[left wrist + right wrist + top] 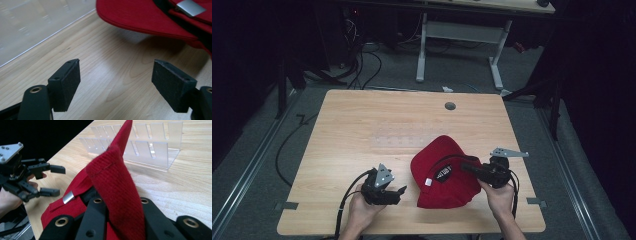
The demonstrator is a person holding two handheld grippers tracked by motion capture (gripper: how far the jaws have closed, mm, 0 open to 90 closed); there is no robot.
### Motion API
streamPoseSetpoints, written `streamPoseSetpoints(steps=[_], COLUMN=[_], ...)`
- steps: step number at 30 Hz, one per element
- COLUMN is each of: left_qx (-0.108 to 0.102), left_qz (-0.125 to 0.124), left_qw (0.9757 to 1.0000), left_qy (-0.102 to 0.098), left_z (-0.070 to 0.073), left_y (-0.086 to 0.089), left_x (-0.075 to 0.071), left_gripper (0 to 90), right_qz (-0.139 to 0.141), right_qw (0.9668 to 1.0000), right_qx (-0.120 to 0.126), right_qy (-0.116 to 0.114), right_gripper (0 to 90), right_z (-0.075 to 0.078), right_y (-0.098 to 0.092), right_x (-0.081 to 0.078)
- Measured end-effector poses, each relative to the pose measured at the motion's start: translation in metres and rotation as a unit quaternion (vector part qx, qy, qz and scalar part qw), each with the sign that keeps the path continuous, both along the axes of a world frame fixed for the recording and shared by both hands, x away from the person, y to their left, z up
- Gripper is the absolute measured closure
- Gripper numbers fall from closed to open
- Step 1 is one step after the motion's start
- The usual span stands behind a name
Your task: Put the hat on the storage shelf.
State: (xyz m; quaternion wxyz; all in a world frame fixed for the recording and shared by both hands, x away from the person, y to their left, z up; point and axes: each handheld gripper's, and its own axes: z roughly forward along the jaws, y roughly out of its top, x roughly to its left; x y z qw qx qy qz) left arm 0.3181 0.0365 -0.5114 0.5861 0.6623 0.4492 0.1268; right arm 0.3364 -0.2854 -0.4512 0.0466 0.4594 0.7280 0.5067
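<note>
Right gripper (467,168) jaws pinch a red cap (439,172) on wooden table (362,130); left gripper (399,192) jaws wide, w/ nothing between, near cap.

The high view is dim around a lit table (362,130), soft and slightly grainy. In the left gripper view the cap (150,15) casts a soft shadow; the far left is blurred with pale glare. The right gripper view's near cloth is sharp.

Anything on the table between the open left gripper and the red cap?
Nothing: bare wooden tabletop separates the left gripper from the red fabric cap, as the left gripper view shows.
</note>
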Motion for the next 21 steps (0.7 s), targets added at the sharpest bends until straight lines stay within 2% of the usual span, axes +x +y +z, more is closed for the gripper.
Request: streamPoseSetpoints(steps=[5,11,13,16,19,21], left_qx=[0.001,0.006,0.010,0.007,0.026,0.025], left_qz=[-0.024,-0.031,-0.033,-0.034,-0.036,-0.042], left_qw=[0.9997,0.9995,0.9992,0.9992,0.9986,0.9986], left_qy=[-0.006,-0.011,-0.019,-0.021,-0.028,-0.022], left_z=[0.002,0.004,0.006,0.008,0.007,0.007], left_y=[-0.012,-0.015,-0.016,-0.017,-0.019,-0.018], left_x=[-0.006,-0.009,-0.010,-0.010,-0.011,-0.012], left_gripper=[21.5,19.4,19.2,18.8,17.5,17.0], right_qz=[-0.003,0.007,0.011,0.014,0.015,0.018], right_qw=[1.0000,1.0000,0.9999,0.9999,0.9998,0.9997], right_qx=[0.004,-0.004,-0.004,-0.003,-0.010,-0.013], right_qy=[0.002,-0.003,-0.001,0.007,0.009,0.013], right_gripper=[85.2,85.1,85.1,85.1,85.0,84.9], right_z=[0.006,0.013,0.013,0.011,0.012,0.013], right_y=[0.002,0.010,0.013,0.016,0.019,0.021], right_x=[-0.002,-0.001,0.000,0.002,0.003,0.003])
